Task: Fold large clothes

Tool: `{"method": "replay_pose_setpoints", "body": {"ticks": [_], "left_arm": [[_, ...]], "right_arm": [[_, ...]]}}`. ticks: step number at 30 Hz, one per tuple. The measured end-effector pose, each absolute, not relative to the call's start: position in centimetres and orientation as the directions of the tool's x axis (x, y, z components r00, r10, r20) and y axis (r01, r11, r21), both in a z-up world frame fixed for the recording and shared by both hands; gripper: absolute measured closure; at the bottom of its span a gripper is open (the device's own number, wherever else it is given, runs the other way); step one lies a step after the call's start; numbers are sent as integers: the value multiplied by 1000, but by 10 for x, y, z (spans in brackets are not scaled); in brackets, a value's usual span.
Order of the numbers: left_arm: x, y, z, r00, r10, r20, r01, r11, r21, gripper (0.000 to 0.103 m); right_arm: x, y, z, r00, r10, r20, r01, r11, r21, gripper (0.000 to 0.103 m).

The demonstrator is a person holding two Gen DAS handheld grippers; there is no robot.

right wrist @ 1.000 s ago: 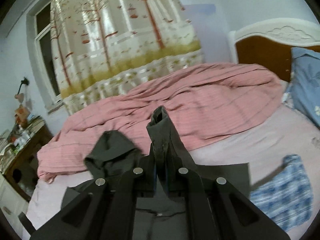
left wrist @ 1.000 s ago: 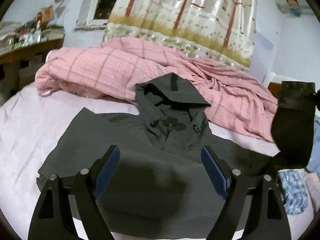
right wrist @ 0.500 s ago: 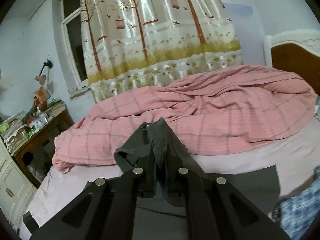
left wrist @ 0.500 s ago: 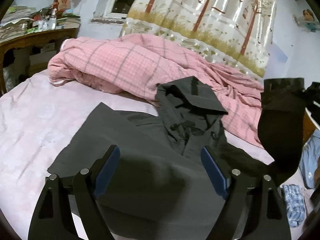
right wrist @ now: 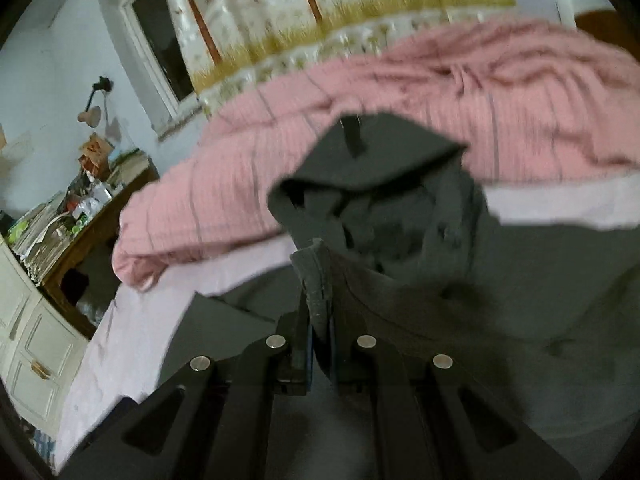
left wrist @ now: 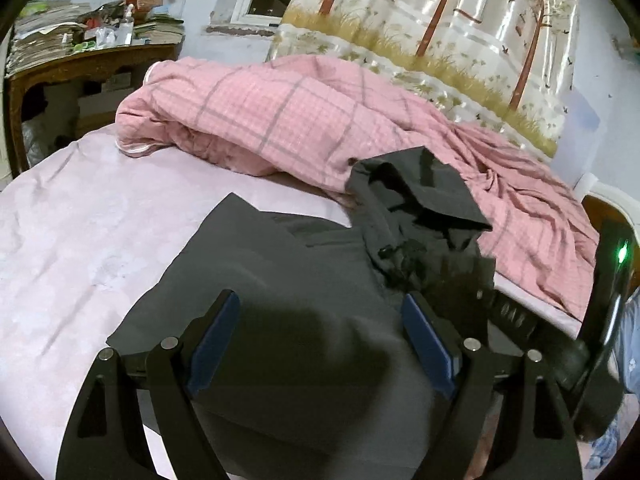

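Swung down and across with the cuff (right wrist: 316, 280) since a second before, from up beside the bed to low over the jacket (left wrist: 280, 320) front. Right gripper (right wrist: 318, 344) pressed together on the cuff, dark fabric standing up between the pads, sleeve trailing back under it. Seen from the left wrist as a blurred black body (left wrist: 520, 320) at the right, just past the hood (left wrist: 424, 192). Left gripper (left wrist: 320, 340) spread wide, blue pads (left wrist: 212, 340) apart, nothing between them, hung just above the jacket's folded lower body. Drifted slightly forward too. Jacket lay flat on the pale sheet (left wrist: 80, 240), chest up, hood resting against the pink quilt (left wrist: 280, 120). Left sleeve already folded in across the body. Right-wrist view smeared by motion. Cluttered desk (left wrist: 92, 64) and tree-print curtain (left wrist: 440, 20) beyond the bed.
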State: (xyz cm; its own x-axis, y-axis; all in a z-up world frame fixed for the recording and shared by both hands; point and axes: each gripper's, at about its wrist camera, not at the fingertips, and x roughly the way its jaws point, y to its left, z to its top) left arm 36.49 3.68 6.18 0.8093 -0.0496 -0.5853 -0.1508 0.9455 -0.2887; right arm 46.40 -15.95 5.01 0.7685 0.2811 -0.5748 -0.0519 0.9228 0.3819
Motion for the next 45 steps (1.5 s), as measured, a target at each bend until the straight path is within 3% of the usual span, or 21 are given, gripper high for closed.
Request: {"method": "replay_pose_setpoints", "body": {"ticks": [3,5,6,9,13,15,17,20,22,23,25,27,34,38,41,45], "left_arm": [[369,42,56,802,-77,-593,-143,938,-316,21],[371,38,53,797,-134,-588,-82,942,-326,21],[372,33,53,792,-168,-587,-43,944,-328,21],[374,19,50,779,-241,-580,26,935,-354,20],[384,11,34,715,-406,-569,96,864,-495,20],[387,4,30,700,-429,-571,109,854,-508,20],[389,-6,28,705,-377,-600,96,890,-446,20],[395,-20,16,674,-331,-661,88,924,-373,20],[404,-25,2,618,-400,-677,114,897,-426,21],[405,-27,-1,622,-379,-685,104,907,-408,23],[405,-36,-2,645,-297,-704,94,945,-313,40],[406,-43,-3,670,-198,-716,67,976,-208,45],[403,-55,-14,701,-51,-711,40,999,-32,48],[387,-54,12,763,-106,-638,92,994,-54,44],[377,-50,34,809,-89,-581,78,996,-43,34],[378,-40,41,805,-81,-588,65,997,-48,34]], "right_arm": [[466,-162,32,737,271,-619,-67,941,331,85],[461,-168,30,721,271,-638,-82,947,309,37],[453,-172,32,727,280,-627,-111,949,295,34],[430,-192,51,782,189,-594,-95,978,186,34],[404,-247,68,787,208,-580,-41,957,287,33],[389,-277,66,779,223,-586,-27,946,323,32],[378,-299,61,767,152,-623,18,966,258,32],[380,-326,39,659,-78,-748,172,984,49,32],[381,-345,25,628,-67,-775,210,974,86,32],[382,-358,17,623,-42,-781,227,965,129,32],[388,-373,2,594,-49,-803,259,957,133,32],[397,-374,-11,569,-62,-820,233,968,88,32],[401,-365,-21,580,-121,-806,225,974,15,32],[390,-369,-3,625,-57,-778,205,974,93,32],[380,-371,15,668,6,-744,186,967,175,32],[374,-368,27,685,42,-727,146,970,194,32]]}}
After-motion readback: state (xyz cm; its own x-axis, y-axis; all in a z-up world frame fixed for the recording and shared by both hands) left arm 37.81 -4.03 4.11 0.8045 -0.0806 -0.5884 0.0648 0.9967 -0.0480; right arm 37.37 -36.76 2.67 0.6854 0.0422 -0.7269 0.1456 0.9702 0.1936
